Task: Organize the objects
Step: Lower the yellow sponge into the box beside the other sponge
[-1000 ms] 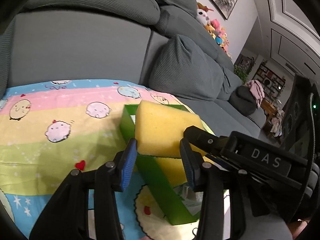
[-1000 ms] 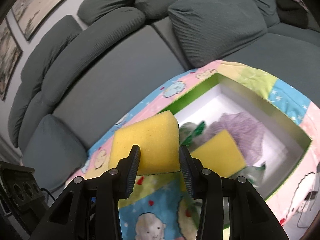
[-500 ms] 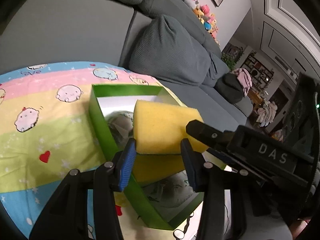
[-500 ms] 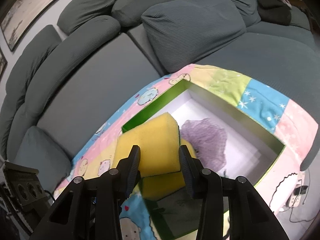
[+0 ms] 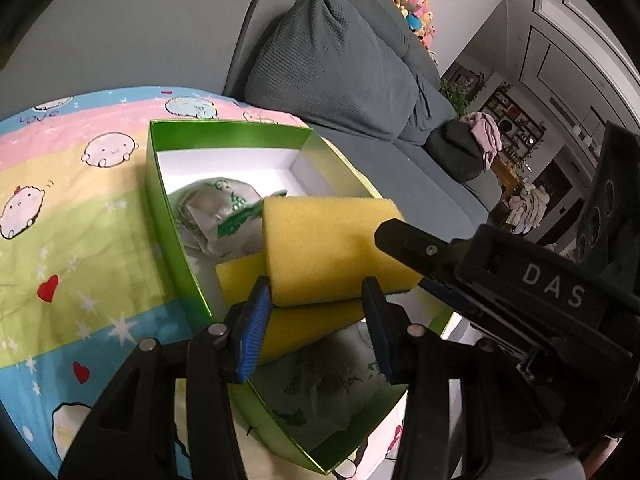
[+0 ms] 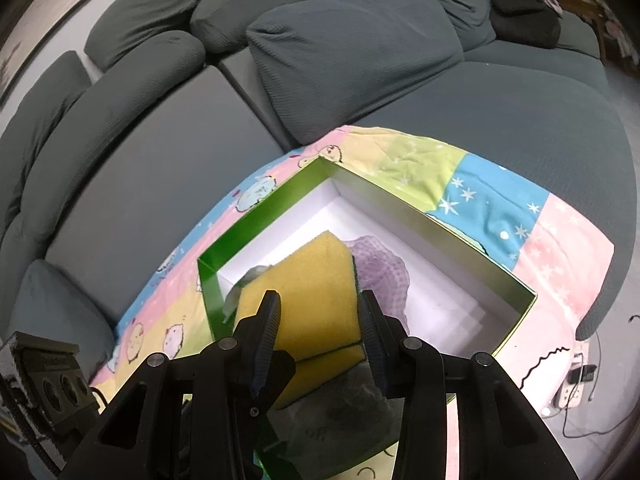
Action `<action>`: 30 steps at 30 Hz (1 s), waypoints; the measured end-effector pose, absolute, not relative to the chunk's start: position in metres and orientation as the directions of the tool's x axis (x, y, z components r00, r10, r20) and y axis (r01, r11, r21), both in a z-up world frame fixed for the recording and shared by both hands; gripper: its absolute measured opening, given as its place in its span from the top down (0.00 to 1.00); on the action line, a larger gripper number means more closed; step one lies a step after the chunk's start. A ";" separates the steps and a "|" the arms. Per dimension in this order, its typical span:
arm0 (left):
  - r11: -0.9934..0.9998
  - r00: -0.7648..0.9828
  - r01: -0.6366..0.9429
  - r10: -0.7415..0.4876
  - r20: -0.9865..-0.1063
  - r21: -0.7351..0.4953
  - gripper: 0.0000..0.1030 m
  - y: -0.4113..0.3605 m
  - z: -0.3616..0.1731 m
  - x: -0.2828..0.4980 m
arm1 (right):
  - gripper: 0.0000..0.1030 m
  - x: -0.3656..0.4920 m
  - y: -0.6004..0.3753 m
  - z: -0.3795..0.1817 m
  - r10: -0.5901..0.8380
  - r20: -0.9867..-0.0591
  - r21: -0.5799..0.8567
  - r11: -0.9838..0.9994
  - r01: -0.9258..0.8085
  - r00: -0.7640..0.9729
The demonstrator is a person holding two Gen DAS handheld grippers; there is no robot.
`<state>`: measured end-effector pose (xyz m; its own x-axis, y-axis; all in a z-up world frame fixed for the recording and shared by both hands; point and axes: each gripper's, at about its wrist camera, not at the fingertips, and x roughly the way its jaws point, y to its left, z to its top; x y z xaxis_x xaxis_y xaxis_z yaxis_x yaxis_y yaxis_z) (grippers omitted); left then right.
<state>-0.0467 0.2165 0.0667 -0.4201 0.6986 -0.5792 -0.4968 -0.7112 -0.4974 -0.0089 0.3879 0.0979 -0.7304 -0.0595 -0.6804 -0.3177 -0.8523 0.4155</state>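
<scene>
Two grippers: both clamped on one yellow sponge (image 5: pixel 332 246), held above the open green box (image 5: pixel 176 240).
Left gripper (image 5: pixel 318 312): blue-padded fingers (image 5: pixel 256 320) pinching the sponge's near end; jaws narrow, pads pressed into the foam.
Right gripper (image 6: pixel 320 326): gripping the same sponge (image 6: pixel 308 296) from the other side, jaws narrow; seen in the left wrist view as a black body marked DAS (image 5: pixel 552 284), its finger against the sponge's right end.
Sponge: level, over the box's middle; thin dark green layer along the underside at the near end in the right wrist view.
Box contents: second yellow sponge (image 5: pixel 240 276) lying flat directly below the held one; crumpled clear bags with green print (image 5: pixel 224 212) toward the far-left corner and near end; purple textured cloth (image 6: pixel 384 268) beside the sponges, toward the white floor's centre.
Box: green walls, white inside, sitting on a pastel cartoon-print blanket (image 5: pixel 72 216).
Blanket: spread over a grey sofa (image 6: pixel 400 60) seat, cushions behind.
Background: plush toys (image 5: pixel 412 8) on the sofa's back, far end.
</scene>
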 end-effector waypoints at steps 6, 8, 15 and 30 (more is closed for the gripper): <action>-0.721 -0.415 -0.495 0.687 -0.597 -0.485 0.58 0.223 0.062 -0.045 | 0.58 -0.013 0.391 0.089 -0.025 -0.714 0.379 -0.854 -0.355 -0.700; -0.723 -0.419 -0.497 0.684 -0.598 -0.480 0.58 0.223 0.062 -0.045 | 0.58 -0.015 0.393 0.086 -0.026 -0.724 0.377 -0.851 -0.364 -0.689; -0.731 -0.427 -0.498 0.674 -0.603 -0.466 0.56 0.223 0.061 -0.044 | 0.58 -0.017 0.395 0.079 -0.023 -0.738 0.372 -0.848 -0.377 -0.675; -0.732 -0.445 -0.512 0.673 -0.591 -0.449 0.44 0.226 0.058 -0.042 | 0.58 -0.022 0.394 0.071 0.001 -0.764 0.342 -0.848 -0.406 -0.645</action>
<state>-0.0420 0.2258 0.0584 -0.4449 0.6731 -0.5907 -0.5117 -0.7324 -0.4492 -0.0220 0.3937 0.0710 -0.6450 0.0006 -0.7642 -0.4059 -0.8475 0.3420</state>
